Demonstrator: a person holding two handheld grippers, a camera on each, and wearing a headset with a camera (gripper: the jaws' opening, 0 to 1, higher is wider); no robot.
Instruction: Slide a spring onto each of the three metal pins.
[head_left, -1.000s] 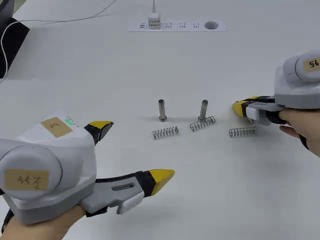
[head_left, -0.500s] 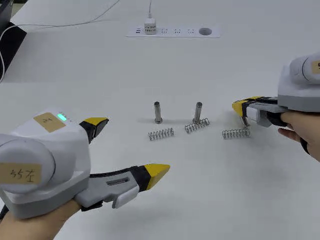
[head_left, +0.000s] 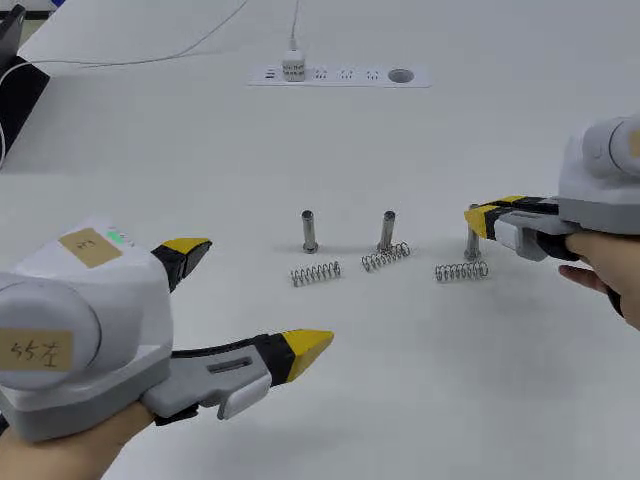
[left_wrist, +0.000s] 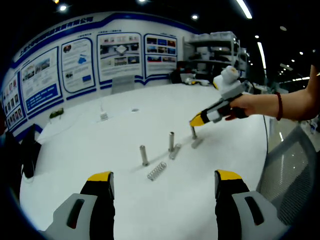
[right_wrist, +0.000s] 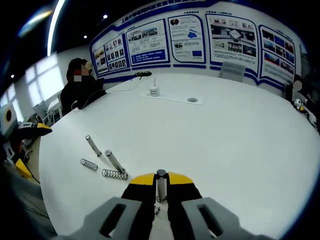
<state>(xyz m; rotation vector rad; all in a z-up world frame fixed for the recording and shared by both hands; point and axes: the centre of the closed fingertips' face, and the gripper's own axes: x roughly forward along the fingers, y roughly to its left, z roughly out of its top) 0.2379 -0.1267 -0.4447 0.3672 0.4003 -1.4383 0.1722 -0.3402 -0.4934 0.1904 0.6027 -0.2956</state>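
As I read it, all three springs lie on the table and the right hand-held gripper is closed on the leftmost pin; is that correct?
Not quite. The head view shows the right hand-held gripper closed on the rightmost pin, not the leftmost. The rest holds: the left spring, middle spring and right spring all lie on the table.

Beyond your left hand-held gripper (left_wrist: 164, 176), the white tabletop (left_wrist: 75, 150) runs to a blue-trimmed poster wall (left_wrist: 75, 65) under bright ceiling lights (left_wrist: 245, 7).
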